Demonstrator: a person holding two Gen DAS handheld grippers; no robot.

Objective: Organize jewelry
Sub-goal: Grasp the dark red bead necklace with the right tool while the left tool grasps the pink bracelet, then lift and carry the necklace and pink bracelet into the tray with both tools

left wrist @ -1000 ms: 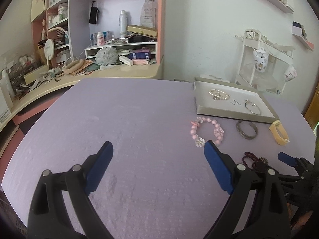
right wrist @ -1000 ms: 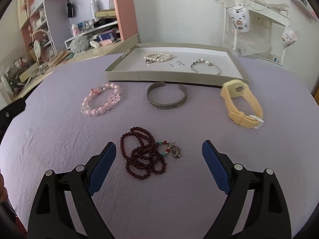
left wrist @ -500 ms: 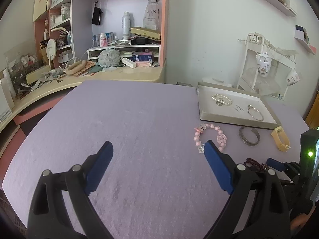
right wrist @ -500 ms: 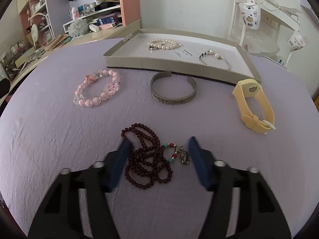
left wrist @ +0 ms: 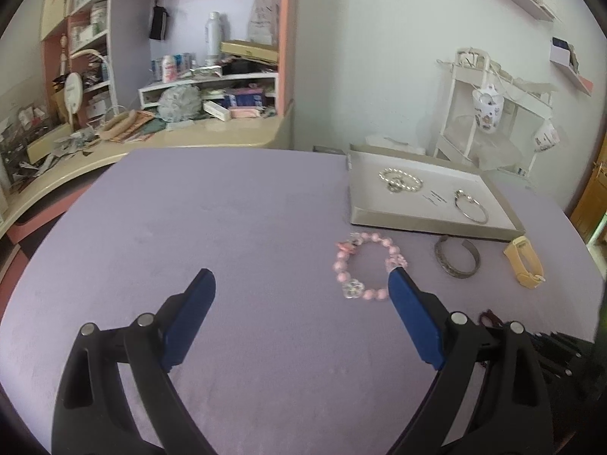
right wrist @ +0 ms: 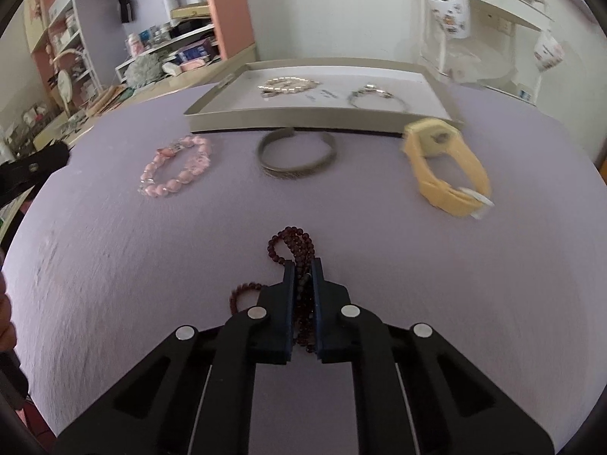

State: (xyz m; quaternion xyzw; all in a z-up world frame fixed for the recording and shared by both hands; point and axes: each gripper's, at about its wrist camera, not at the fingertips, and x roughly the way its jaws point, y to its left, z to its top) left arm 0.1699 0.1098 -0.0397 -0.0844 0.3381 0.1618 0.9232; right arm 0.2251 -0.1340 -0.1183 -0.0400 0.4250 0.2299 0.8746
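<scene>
My right gripper (right wrist: 302,265) is shut on the dark red bead necklace (right wrist: 294,242), with loops of beads sticking out ahead and to the left on the purple table. Beyond it lie a pink bead bracelet (right wrist: 176,167), a metal cuff bangle (right wrist: 296,155) and a yellow watch (right wrist: 445,167). The grey tray (right wrist: 303,123) behind them holds a pearl bracelet (right wrist: 288,85) and a thin silver bangle (right wrist: 375,94). My left gripper (left wrist: 301,284) is open and empty above the table, left of the pink bracelet (left wrist: 366,269).
A cluttered desk and pink shelving (left wrist: 182,87) stand behind the table at the left. A white wire rack (left wrist: 489,113) with hanging mugs stands behind the tray (left wrist: 425,225). The table's edge curves round at the right.
My right gripper went down over the dark red necklace and shut on it. The left gripper stayed open and shifted only slightly.
</scene>
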